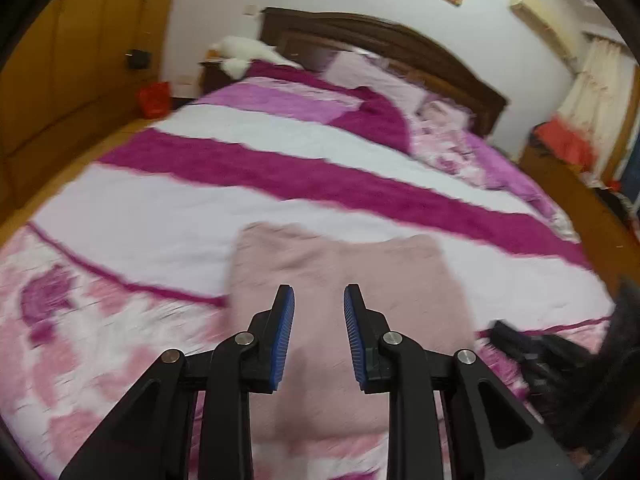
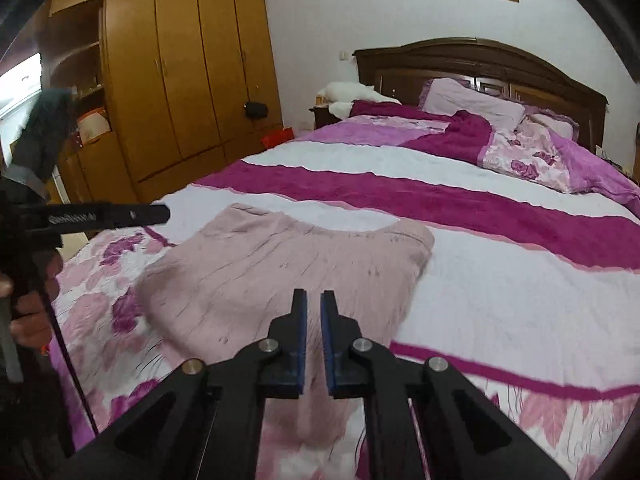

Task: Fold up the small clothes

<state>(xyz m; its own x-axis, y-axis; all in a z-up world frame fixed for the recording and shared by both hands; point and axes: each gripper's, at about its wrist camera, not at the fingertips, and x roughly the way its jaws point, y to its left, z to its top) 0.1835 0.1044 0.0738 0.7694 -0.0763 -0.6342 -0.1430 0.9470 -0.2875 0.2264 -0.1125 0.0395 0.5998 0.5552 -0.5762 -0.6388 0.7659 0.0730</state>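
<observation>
The pink garment [image 1: 340,280] [image 2: 256,276] lies flat on the bedspread [image 1: 160,208] [image 2: 500,300] near the foot of the bed. The left gripper [image 1: 319,300] is above the garment, released, jaws well apart and holding nothing. The right gripper [image 2: 314,304] is also above it, jaws nearly closed with a narrow gap, nothing between them.

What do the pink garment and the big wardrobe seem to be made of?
Pink garment: probably soft fleece or brushed knit; matte, fuzzy surface with fine creases.
Wardrobe: looks like wood or wood veneer, honey-coloured, smooth, with a slight sheen on its doors.
</observation>
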